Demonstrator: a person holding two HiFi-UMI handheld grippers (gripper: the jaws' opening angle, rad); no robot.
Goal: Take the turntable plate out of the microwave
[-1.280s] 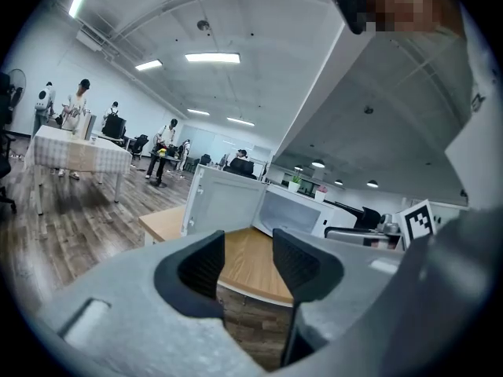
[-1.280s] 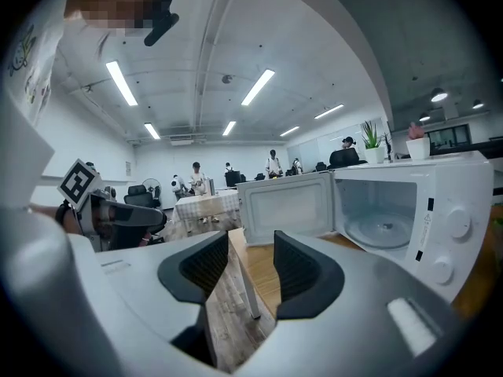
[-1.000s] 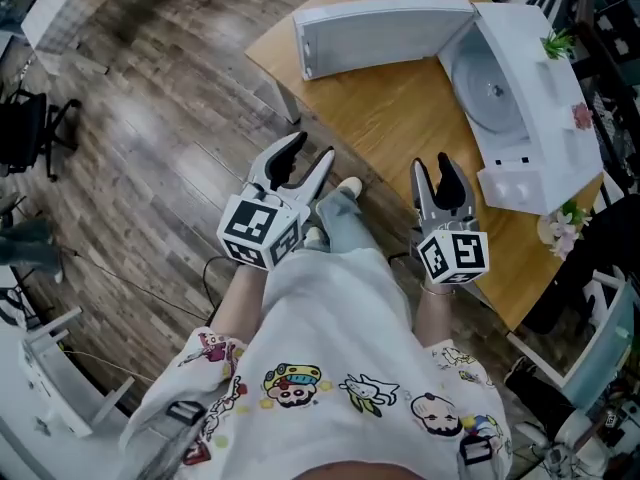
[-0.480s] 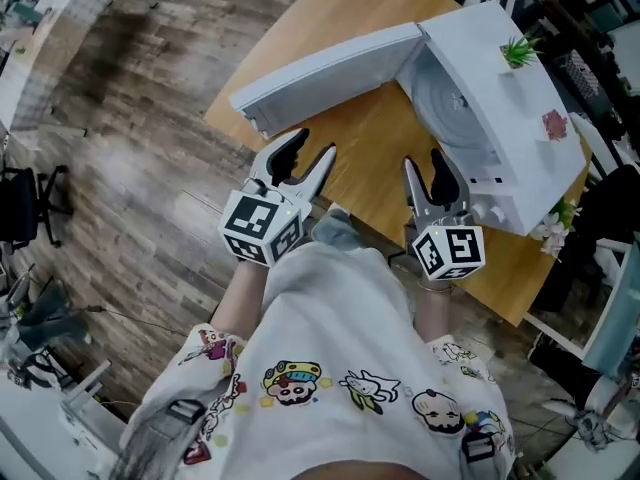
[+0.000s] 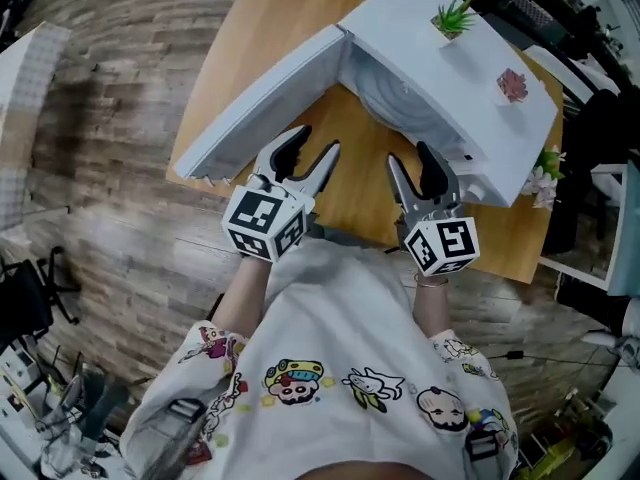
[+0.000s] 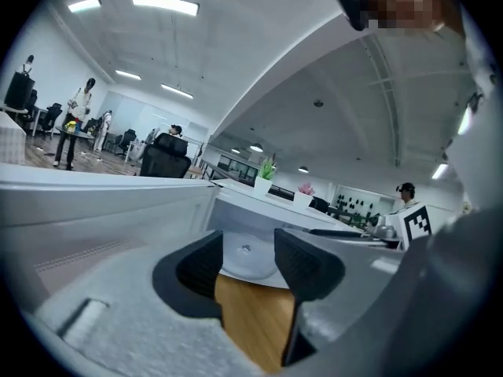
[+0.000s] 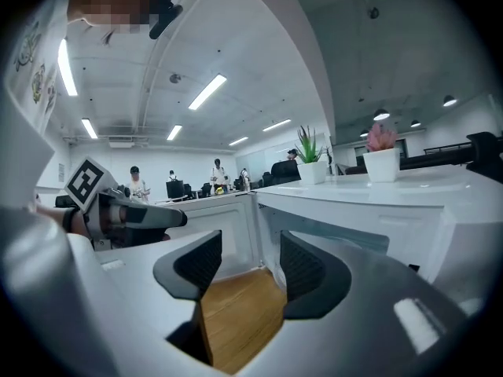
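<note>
Claws, head view: left claw and right claw gape wide, have just been opening, nothing between; turntable plate lies ahead inside the microwave.
Left claw view: plate dead ahead, beyond the empty jaws.
Right claw view: cavity ahead-right; best to pinch the rim and lift level.

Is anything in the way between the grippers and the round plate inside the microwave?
Nothing visible is. The door is swung open to the left, and the turntable plate lies in the open microwave. Only bare table lies ahead of the left gripper and right gripper, whose empty jaws have just been opening.
</note>
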